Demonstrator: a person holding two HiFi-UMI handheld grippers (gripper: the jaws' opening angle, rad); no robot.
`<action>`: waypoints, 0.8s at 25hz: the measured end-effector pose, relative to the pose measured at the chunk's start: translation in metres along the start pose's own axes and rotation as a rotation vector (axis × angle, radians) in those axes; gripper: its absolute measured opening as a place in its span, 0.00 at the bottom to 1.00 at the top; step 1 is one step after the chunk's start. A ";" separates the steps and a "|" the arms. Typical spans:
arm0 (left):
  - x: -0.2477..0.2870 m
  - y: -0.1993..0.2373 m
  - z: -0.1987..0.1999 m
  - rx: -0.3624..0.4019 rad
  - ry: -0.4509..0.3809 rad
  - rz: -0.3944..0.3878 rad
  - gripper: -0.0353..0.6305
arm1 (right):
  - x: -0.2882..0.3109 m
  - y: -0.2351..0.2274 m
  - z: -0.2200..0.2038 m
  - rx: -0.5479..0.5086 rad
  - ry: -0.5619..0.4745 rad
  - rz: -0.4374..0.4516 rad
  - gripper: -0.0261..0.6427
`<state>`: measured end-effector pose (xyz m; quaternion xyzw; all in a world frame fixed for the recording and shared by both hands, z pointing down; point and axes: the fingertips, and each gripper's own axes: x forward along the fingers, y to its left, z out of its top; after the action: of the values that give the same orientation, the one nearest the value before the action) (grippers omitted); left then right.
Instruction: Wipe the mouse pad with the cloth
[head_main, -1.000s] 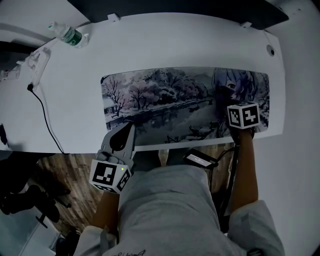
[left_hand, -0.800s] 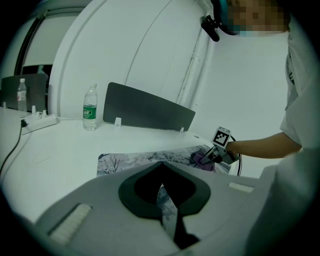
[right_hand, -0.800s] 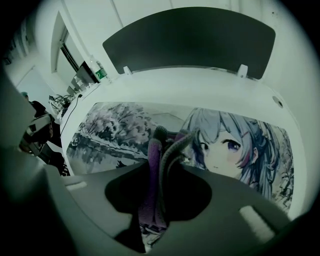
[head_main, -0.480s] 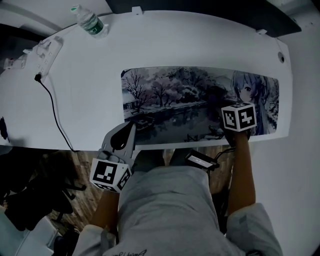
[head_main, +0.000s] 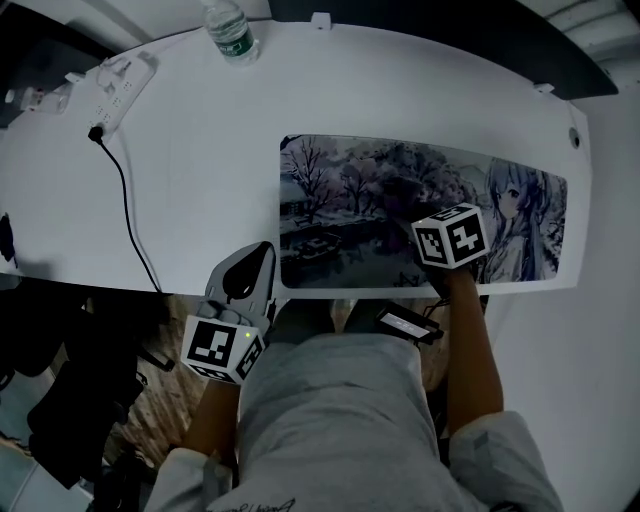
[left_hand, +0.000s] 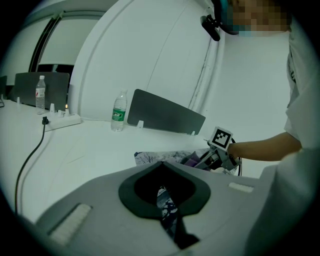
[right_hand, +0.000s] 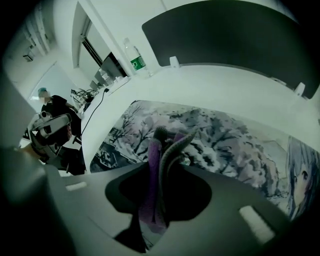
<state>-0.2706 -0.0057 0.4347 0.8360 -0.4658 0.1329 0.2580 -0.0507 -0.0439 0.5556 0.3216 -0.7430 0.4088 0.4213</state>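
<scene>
The long mouse pad (head_main: 380, 185) with a printed winter scene lies on the white desk (head_main: 200, 170). My right gripper (head_main: 432, 262) rests on the pad's front strip, right of its middle, its tips hidden under the marker cube. In the right gripper view the gripper (right_hand: 162, 150) is shut on a purple cloth (right_hand: 152, 170) pressed onto the pad (right_hand: 220, 135). My left gripper (head_main: 250, 265) hovers at the desk's front edge, just left of the pad's front-left corner. It is shut (left_hand: 164, 200) with nothing in it. From there I see the right gripper (left_hand: 207, 159) and the pad (left_hand: 155, 156).
A water bottle (head_main: 228, 25) stands at the desk's back edge. A power strip (head_main: 125, 75) with a black cable (head_main: 125, 200) lies at the left. A dark partition (left_hand: 165, 116) runs along the back. A black device (head_main: 405, 322) sits by my lap.
My right gripper has slid left along the pad's front part with the cloth. The left gripper has stayed at the desk edge. The head view has shifted.
</scene>
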 end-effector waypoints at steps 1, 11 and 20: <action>-0.003 0.003 0.000 -0.003 0.000 0.003 0.08 | 0.004 0.009 0.004 -0.005 0.001 0.012 0.19; -0.031 0.038 -0.008 -0.021 -0.002 0.050 0.08 | 0.043 0.090 0.035 -0.115 0.016 0.080 0.19; -0.050 0.056 -0.013 -0.044 -0.008 0.083 0.08 | 0.068 0.144 0.054 -0.188 0.018 0.127 0.19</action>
<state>-0.3439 0.0126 0.4397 0.8106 -0.5038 0.1299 0.2689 -0.2184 -0.0341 0.5504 0.2292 -0.7931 0.3661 0.4295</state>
